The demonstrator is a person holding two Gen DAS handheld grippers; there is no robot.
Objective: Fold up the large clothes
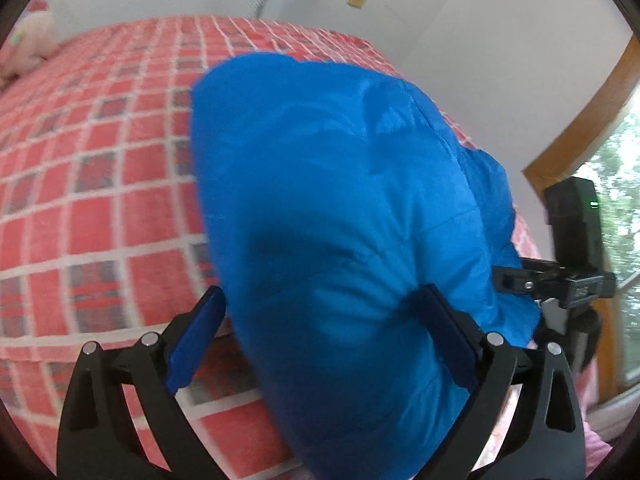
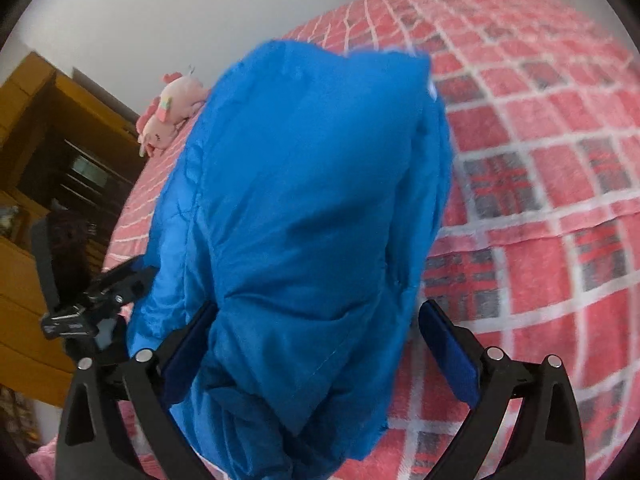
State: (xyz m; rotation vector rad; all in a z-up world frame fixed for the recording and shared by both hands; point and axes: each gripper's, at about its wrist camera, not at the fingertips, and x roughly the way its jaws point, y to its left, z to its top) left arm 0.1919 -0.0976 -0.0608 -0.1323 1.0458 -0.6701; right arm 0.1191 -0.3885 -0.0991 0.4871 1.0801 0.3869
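A bed (image 1: 100, 184) covered with a red, white and grey checked blanket (image 2: 540, 208) fills most of both wrist views and carries the other objects. A large blue padded garment (image 1: 340, 208) lies bunched on the blanket, extending from the near edge of the bed toward its middle; its fabric bulges up between the fingers of both claws. The left claw (image 1: 320, 336) stands wide, with the garment between its blue pads; whether the pads press on the fabric cannot be told. The right claw (image 2: 316, 348) also stands wide: the garment lies against its left pad, while its right pad (image 2: 448, 352) stands clear over the blanket. Each wrist view shows the other claw beside the garment. A pink plush toy (image 2: 168, 112) rests near the far edge of the bed, well apart from the garment. A wooden cabinet (image 2: 44, 184) and a wood-framed window (image 1: 616, 184) border the scene.
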